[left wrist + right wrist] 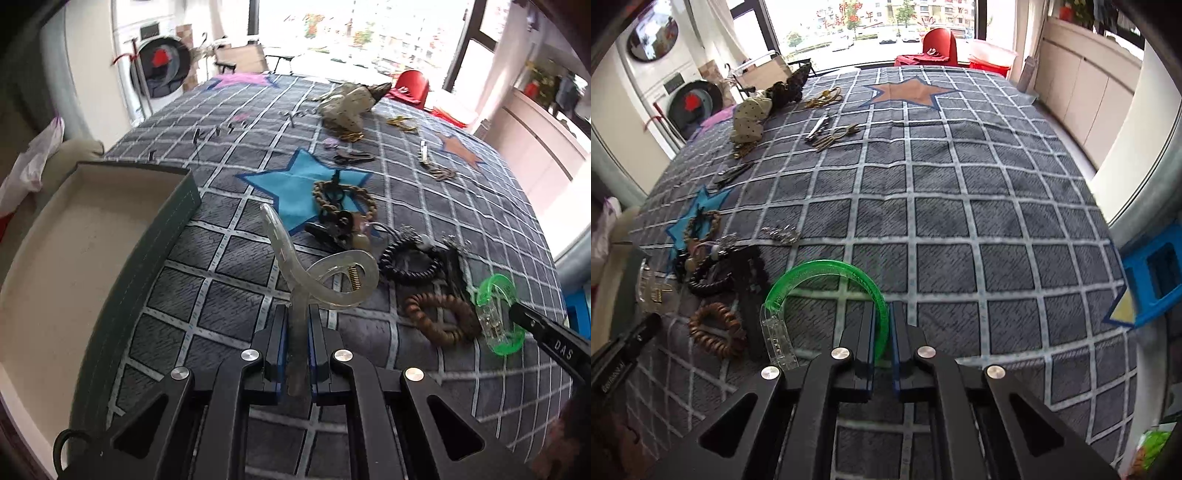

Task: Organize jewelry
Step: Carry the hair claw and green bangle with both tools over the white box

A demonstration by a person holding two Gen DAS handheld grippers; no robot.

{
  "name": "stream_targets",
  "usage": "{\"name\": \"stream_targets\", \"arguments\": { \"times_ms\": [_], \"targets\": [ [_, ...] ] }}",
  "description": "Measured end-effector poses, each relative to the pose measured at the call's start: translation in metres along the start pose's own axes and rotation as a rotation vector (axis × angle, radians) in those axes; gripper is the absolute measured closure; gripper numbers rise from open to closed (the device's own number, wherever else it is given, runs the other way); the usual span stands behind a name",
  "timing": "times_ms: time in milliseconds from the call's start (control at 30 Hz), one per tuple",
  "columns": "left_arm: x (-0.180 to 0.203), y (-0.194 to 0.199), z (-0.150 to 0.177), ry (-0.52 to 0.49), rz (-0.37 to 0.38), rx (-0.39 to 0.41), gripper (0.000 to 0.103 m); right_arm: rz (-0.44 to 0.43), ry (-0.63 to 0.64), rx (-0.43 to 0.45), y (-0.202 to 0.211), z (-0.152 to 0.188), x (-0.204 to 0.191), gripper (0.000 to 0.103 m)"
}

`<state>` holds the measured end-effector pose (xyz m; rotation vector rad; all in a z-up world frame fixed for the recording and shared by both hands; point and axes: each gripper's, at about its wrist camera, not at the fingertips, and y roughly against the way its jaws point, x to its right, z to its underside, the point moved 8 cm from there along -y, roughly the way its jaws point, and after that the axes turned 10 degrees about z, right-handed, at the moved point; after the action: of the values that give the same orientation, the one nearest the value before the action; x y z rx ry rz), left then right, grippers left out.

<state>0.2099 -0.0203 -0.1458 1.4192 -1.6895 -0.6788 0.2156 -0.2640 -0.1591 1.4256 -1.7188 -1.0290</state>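
Nearest our left gripper [298, 325], jaws pinch a clear hair claw clip [328, 275], raised off the checked blanket [229, 258]. Our right gripper [882, 328] pinches a green hair clip [831, 280] (clear hinge end hanging left). Just beyond: wooden bead bracelet [441, 317], black coil hair tie [410, 263]. Left, an open green tray [74, 236].

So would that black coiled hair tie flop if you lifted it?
Probably: the coiled tie looks like springy spiral cord, so it would likely sag and stretch rather than hold shape. It seems light, and lying flat in the pile, it's unlikely to roll, though it might snag its neighbours.
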Motion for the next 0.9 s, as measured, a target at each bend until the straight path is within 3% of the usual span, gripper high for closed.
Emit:
{"name": "stream_targets", "arguments": {
  "times_ms": [233,533,900],
  "targets": [
    [0.012,0.026,0.013,-0.071,0.054,0.009,0.092,-0.082,-0.026,0.005,0.022,0.014,-0.005,0.096],
    [0.017,0.073,0.013,-0.112,0.114,0.076,0.092,-0.139,-0.033,0.025,0.057,0.016,-0.019,0.096],
    [-0.045,0.127,-0.014,-0.054,0.077,0.187,0.092,-0.231,0.106,0.095,0.105,-0.016,-0.111,0.096]
  ]
}}
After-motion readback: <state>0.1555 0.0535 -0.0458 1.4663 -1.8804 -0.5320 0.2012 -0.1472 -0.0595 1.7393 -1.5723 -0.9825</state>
